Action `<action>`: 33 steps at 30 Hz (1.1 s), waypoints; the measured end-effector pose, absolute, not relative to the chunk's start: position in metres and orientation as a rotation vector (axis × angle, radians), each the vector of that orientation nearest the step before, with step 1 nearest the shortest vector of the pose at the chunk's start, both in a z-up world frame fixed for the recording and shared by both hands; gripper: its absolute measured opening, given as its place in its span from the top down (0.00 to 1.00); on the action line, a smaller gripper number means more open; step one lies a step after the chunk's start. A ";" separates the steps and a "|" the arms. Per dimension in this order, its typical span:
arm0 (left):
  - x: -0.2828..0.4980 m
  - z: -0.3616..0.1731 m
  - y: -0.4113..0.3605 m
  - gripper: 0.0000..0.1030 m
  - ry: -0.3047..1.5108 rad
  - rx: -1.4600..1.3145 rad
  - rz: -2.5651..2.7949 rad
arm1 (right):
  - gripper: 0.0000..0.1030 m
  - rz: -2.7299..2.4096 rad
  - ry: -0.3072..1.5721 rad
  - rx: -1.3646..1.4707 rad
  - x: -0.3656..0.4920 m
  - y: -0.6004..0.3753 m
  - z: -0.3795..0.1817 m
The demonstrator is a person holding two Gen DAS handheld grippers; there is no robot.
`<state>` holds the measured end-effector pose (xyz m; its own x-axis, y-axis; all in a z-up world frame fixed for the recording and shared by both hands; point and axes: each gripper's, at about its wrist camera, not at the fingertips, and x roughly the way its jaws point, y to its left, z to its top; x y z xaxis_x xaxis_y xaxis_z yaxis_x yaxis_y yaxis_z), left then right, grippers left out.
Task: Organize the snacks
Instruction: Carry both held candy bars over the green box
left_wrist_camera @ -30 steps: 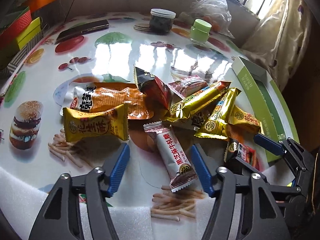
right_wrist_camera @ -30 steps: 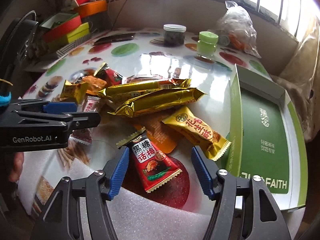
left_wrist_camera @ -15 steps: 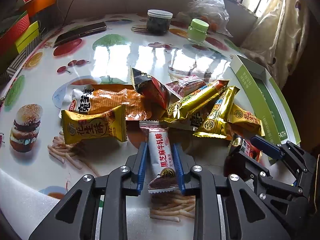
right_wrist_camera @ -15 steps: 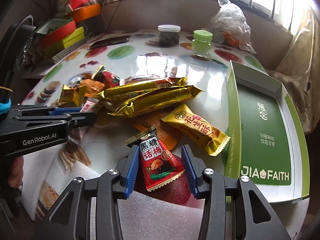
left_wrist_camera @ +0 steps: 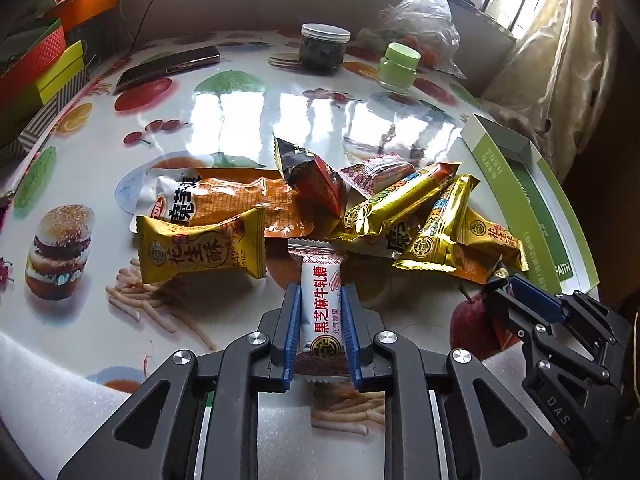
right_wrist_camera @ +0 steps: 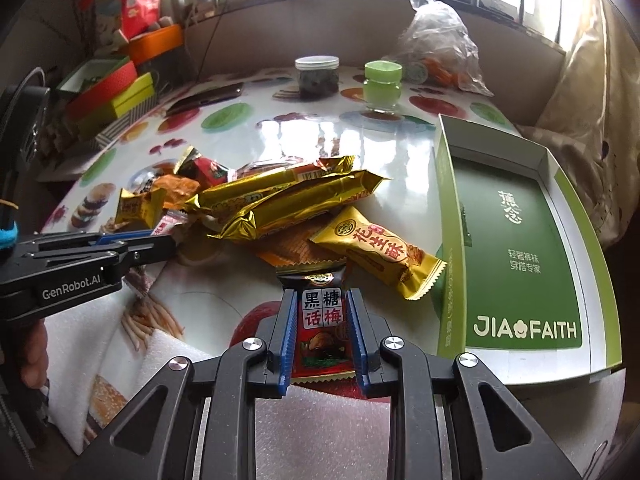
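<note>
My left gripper [left_wrist_camera: 320,292] is closing on a white candy packet [left_wrist_camera: 320,270] with red lettering; its blue pads press both sides, low over the printed tablecloth. In the right wrist view my right gripper [right_wrist_camera: 321,295] is shut on a red and black plum-candy packet [right_wrist_camera: 322,320]. Beyond both lies the snack pile: gold bars [right_wrist_camera: 296,196], a yellow peanut packet [left_wrist_camera: 200,248], another yellow packet [right_wrist_camera: 380,256], and an orange pouch [left_wrist_camera: 228,200]. An open green box [right_wrist_camera: 516,240] lies empty to the right. Each gripper shows in the other's view: the right gripper [left_wrist_camera: 520,292], the left gripper [right_wrist_camera: 160,240].
At the table's far side stand a dark jar with a white lid [left_wrist_camera: 325,48], a green jar [left_wrist_camera: 400,68], a phone [left_wrist_camera: 168,66] and a clear plastic bag [left_wrist_camera: 420,20]. Coloured boxes [left_wrist_camera: 36,60] are stacked at the left. White foam [right_wrist_camera: 320,420] lines the near edge.
Both grippers went from wide open to closed on their packets: the left on the white candy, the right on the red plum candy. Each packet now stands straight between the pads.
</note>
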<state>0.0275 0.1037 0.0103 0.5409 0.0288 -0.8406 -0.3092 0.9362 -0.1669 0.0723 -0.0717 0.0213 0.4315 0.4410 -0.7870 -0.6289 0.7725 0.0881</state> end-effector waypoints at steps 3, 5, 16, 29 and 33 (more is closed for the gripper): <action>0.026 0.015 0.102 0.80 0.975 -0.306 0.202 | 0.78 0.669 0.893 -0.213 0.070 -0.074 0.026; 0.025 0.019 0.099 0.80 0.966 -0.302 0.196 | 0.78 0.666 0.888 -0.192 0.069 -0.077 0.029; 0.025 0.042 0.082 0.80 0.918 -0.266 0.151 | 0.78 0.626 0.847 -0.125 0.067 -0.094 0.049; 0.020 0.022 0.084 0.74 0.978 -0.254 0.135 | 0.78 0.601 0.845 -0.100 0.063 -0.103 0.050; 0.021 0.012 0.083 0.57 1.009 -0.255 0.132 | 0.78 0.602 0.846 -0.099 0.062 -0.103 0.049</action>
<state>0.0210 0.0834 0.0120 0.5279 -0.0078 -0.8492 -0.2266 0.9624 -0.1497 0.0621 -0.1026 0.0493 0.5080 0.4602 -0.7281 -0.5369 0.8302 0.1501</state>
